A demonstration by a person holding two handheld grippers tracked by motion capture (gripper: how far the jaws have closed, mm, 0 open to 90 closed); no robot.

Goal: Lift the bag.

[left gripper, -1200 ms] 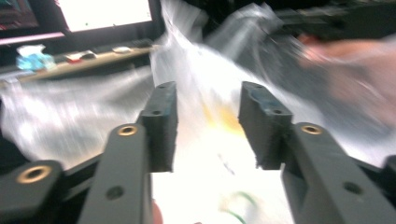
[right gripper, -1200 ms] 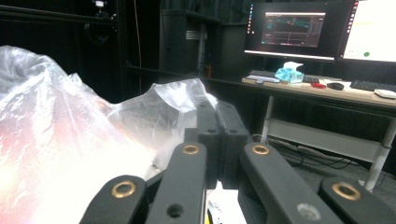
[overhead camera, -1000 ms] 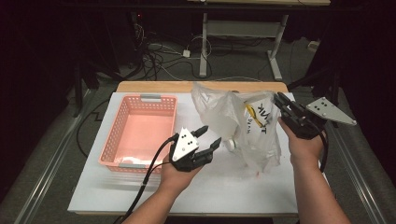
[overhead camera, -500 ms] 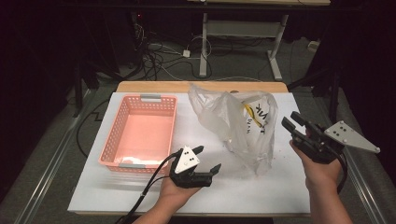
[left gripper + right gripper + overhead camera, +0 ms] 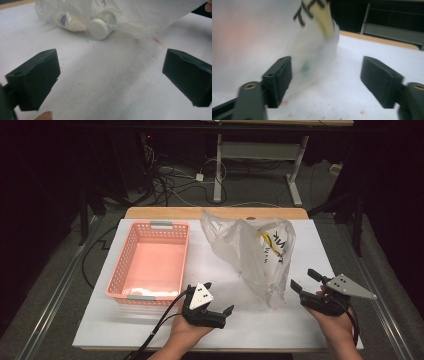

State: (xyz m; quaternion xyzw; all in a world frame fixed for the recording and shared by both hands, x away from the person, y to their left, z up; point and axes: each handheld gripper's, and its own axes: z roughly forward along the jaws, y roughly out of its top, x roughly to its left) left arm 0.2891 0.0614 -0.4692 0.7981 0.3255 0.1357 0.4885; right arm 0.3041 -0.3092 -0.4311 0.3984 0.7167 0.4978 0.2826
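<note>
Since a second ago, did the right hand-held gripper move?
Yes. The right hand-held gripper has pulled back from the plastic bag toward the table's near edge, its jaws opening, nothing between them.

I'm working over a white table with a bare wooden strip along its far edge. A pink slotted basket sits on its left half. A crumpled clear plastic bag lies right of it, near the middle. Faint red specks mark the white surface by the bag.
</note>
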